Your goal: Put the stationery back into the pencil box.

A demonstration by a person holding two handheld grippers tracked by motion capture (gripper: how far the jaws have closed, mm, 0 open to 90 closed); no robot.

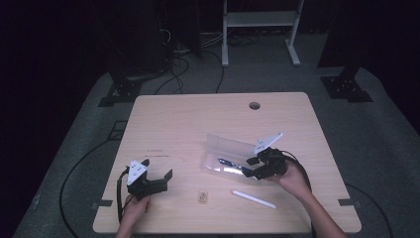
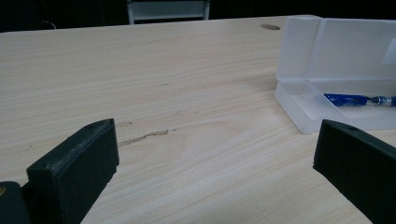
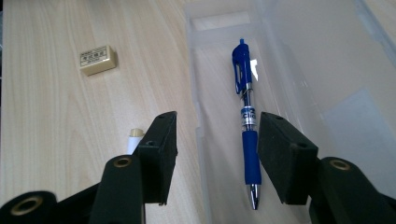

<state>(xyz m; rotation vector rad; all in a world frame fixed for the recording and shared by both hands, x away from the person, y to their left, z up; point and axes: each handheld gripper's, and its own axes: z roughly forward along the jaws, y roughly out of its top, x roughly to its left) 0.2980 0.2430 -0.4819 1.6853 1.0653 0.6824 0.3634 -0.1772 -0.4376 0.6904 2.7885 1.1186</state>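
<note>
A clear plastic case (image 1: 218,146) lies open right of the table's middle, its lid tilted back. Inside it lies a blue pen (image 1: 232,164). In the right gripper view the blue pen (image 3: 245,93) rests flat on the floor of the case (image 3: 299,56). My right gripper (image 3: 217,144) hovers over the pen's tip end, open, its pads apart from the pen. From above, my right gripper (image 1: 250,167) sits at the case's near right end. My left gripper (image 1: 157,168) stands open near the front left, nothing between its jaws. The left gripper (image 2: 215,154) faces bare wood, with the case (image 2: 303,109) off to its right.
A small tan eraser (image 1: 202,197) lies near the table's front edge. A white marker (image 1: 253,199) lies right of it, in front of the case. A cable hole (image 1: 254,105) sits at the far edge. Dark floor and cables surround the table.
</note>
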